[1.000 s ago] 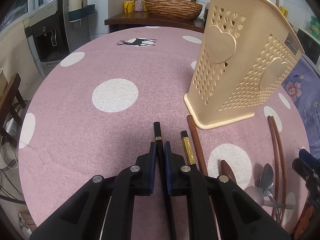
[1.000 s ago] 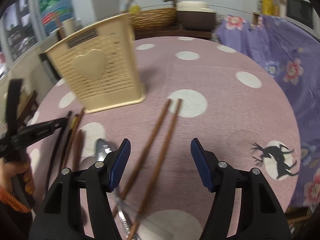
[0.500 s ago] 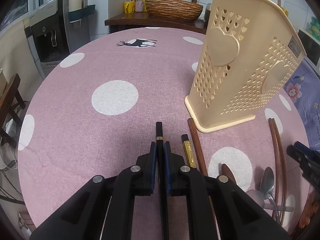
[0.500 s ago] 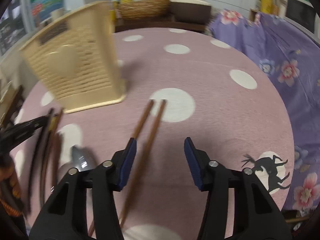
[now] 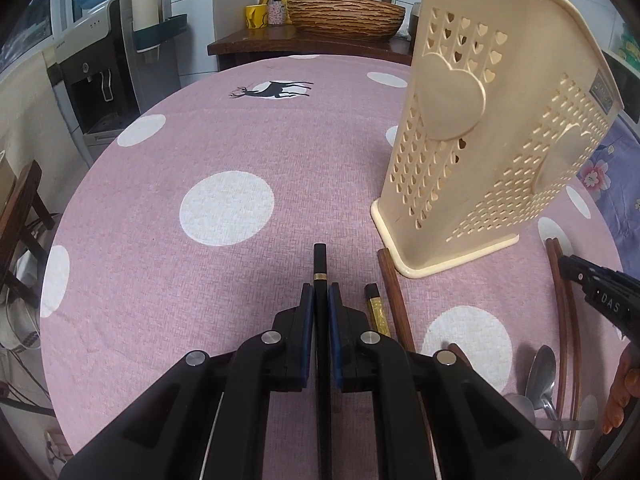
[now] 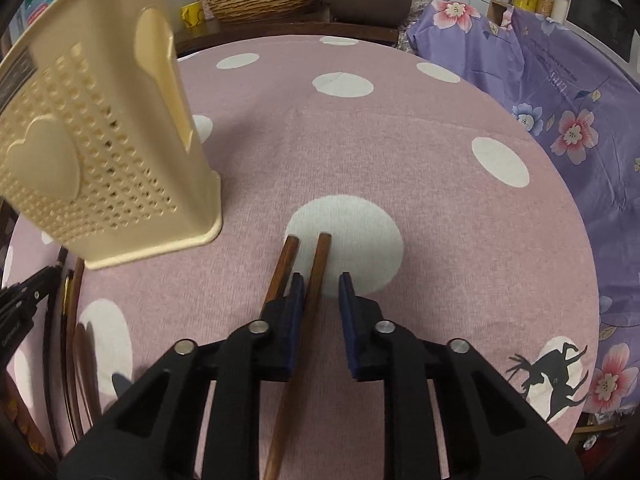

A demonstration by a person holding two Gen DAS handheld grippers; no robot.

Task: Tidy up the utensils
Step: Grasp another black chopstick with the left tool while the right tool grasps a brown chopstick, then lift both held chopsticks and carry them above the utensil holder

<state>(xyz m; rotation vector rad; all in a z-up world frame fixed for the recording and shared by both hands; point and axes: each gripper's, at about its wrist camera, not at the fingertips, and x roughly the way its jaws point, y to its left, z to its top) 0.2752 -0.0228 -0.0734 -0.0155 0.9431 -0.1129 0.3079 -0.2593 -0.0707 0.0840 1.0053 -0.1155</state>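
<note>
My left gripper [image 5: 320, 292] is shut on a black chopstick [image 5: 319, 260] with a gold band, its tip pointing forward over the pink cloth. A second black-and-gold chopstick [image 5: 374, 308] and a brown one [image 5: 394, 292] lie just to its right. The cream perforated utensil holder [image 5: 492, 128] stands upright at the right; it also shows in the right wrist view [image 6: 92, 136]. My right gripper [image 6: 322, 284] is open, with its jaws either side of one brown chopstick [image 6: 318, 268]; its twin [image 6: 284, 264] lies just outside the left jaw. Metal spoons [image 5: 540, 376] lie at the lower right.
The round table has a pink polka-dot cloth [image 5: 224, 208]. A purple flowered cloth [image 6: 560, 92] hangs at the right. A sideboard with a woven basket [image 5: 344, 12] stands behind the table. A water dispenser [image 5: 100, 72] stands at the left.
My right gripper has moved down and forward over the brown chopsticks and its jaws have narrowed around one. My left gripper stays shut on the black chopstick and has barely moved.
</note>
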